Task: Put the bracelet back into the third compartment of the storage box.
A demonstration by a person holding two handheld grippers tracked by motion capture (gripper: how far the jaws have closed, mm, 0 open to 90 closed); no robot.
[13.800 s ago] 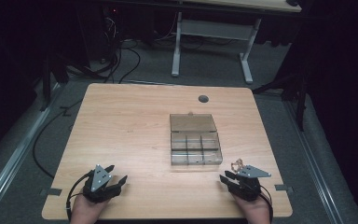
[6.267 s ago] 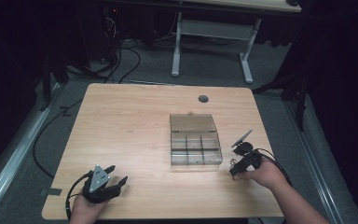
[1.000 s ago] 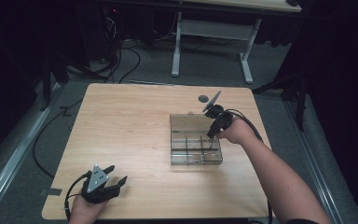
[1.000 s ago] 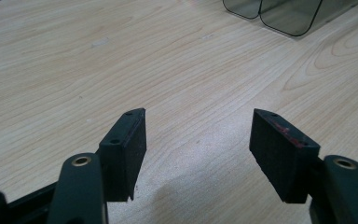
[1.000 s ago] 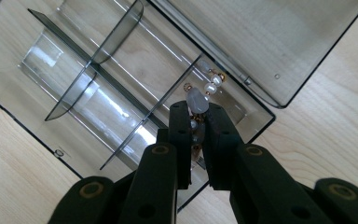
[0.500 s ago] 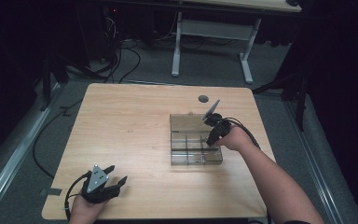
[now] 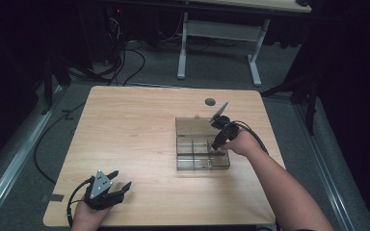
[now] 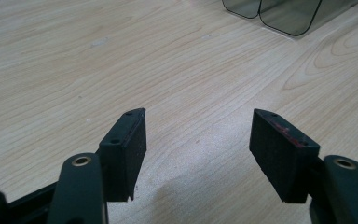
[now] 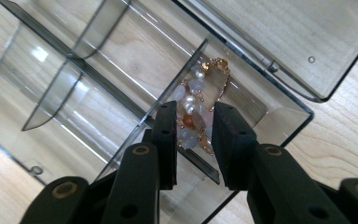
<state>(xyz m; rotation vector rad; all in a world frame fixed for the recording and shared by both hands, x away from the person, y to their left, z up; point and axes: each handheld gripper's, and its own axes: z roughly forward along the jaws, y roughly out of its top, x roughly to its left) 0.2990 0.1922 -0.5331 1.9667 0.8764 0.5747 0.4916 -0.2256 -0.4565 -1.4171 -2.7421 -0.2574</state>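
A clear plastic compartment box lies right of the table's centre, its lid open flat behind it. My right gripper points down into a right-hand compartment. In the right gripper view a beaded bracelet with a gold chain and clasp lies in that compartment. My right gripper straddles it; the jaws have just been opening, and the pads stand a little off the beads. My left gripper rests open on the wood at the front left, with nothing between its fingers.
The wooden table has a round cable hole behind the box. Other compartments of the box hold nothing. Cables and another table's legs stand on the dark floor beyond.
My right hand has slid a little toward the front over the box and lowered its jaws into the right-hand compartment. The left gripper has not moved.
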